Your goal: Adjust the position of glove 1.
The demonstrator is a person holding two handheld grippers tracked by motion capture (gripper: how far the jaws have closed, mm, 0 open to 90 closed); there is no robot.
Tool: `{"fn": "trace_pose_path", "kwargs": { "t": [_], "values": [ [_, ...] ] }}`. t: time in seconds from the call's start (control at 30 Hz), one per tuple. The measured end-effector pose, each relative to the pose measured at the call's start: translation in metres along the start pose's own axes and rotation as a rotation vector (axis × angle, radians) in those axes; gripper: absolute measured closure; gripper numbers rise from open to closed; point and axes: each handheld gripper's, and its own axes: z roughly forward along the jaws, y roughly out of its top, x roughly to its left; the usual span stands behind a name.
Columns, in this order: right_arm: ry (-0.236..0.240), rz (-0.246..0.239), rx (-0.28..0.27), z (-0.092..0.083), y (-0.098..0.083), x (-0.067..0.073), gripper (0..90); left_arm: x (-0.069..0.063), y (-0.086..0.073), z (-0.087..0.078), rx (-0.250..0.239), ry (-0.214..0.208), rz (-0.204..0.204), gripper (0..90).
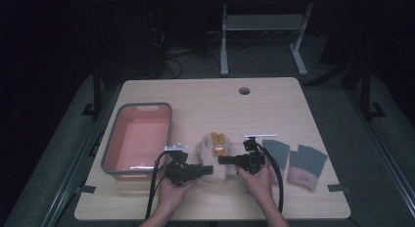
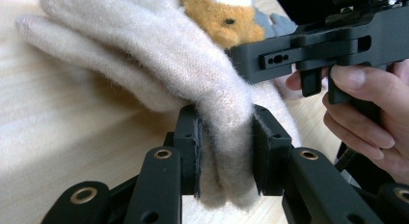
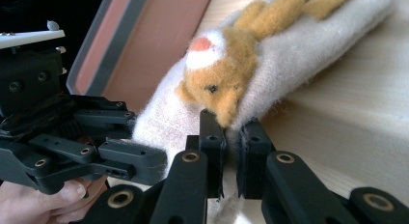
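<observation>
Two grippers pinching cream glove (image 1: 214,156) near tabletop's front edge: left gripper (image 2: 224,151) fingers clamp cuff, right gripper (image 3: 231,154) fingers nip thin fold under bear patch (image 3: 226,81). Risk: shallow right bite slips; glove sags, misses pink bin (image 1: 113,144).

One cream glove (image 1: 211,157) with an orange animal patch, two grey gloves (image 1: 277,152) (image 1: 306,166), one pink bin (image 1: 137,139), two grippers (image 1: 208,170) (image 1: 224,160), one table (image 1: 274,109).
</observation>
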Motion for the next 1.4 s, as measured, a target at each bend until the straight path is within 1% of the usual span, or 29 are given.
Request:
{"fn": "trace_pose_path", "kwargs": {
  "t": [0.13, 0.2, 0.3, 0.47, 0.67, 0.73, 0.8, 0.83, 0.93, 1.17, 1.27, 1.4],
  "values": [
    [0.008, -0.009, -0.015, -0.006, 0.005, 0.006, 83.3, -0.003, 0.007, -0.005, -0.012, -0.008, 0.016, 68.0],
    [0.017, -0.017, -0.028, -0.009, 0.007, 0.01, 83.2, -0.006, 0.01, -0.01, -0.012, -0.008, 0.037, 68.0],
    [0.022, -0.022, -0.029, -0.011, 0.009, 0.014, 83.2, -0.007, 0.012, -0.012, -0.022, -0.015, 0.032, 68.0],
    [0.029, -0.028, -0.036, -0.014, 0.012, 0.019, 83.2, -0.01, 0.017, -0.017, -0.026, -0.022, 0.051, 68.1],
    [0.035, -0.044, -0.041, -0.019, 0.019, 0.028, 83.2, -0.012, 0.025, -0.025, -0.036, -0.032, 0.062, 68.0],
    [0.037, -0.043, -0.041, -0.019, 0.02, 0.029, 83.2, -0.012, 0.027, -0.026, -0.037, -0.036, 0.067, 68.0],
    [0.038, -0.046, -0.042, -0.02, 0.023, 0.031, 83.2, -0.013, 0.029, -0.028, -0.04, -0.039, 0.063, 68.0],
    [0.04, -0.049, -0.041, -0.021, 0.026, 0.034, 83.2, -0.012, 0.031, -0.03, -0.044, -0.042, 0.07, 68.0],
    [0.042, -0.057, -0.047, -0.022, 0.029, 0.037, 83.2, -0.013, 0.035, -0.033, -0.047, -0.047, 0.07, 68.0],
    [0.041, -0.066, -0.041, -0.023, 0.035, 0.042, 83.2, -0.012, 0.039, -0.037, -0.055, -0.053, 0.067, 68.0],
    [0.048, -0.065, -0.042, -0.022, 0.038, 0.045, 83.2, -0.011, 0.041, -0.041, -0.056, -0.052, 0.076, 68.0],
    [0.052, -0.069, -0.04, -0.019, 0.041, 0.049, 83.2, -0.008, 0.043, -0.046, -0.061, -0.055, 0.061, 68.0]
  ]
}}
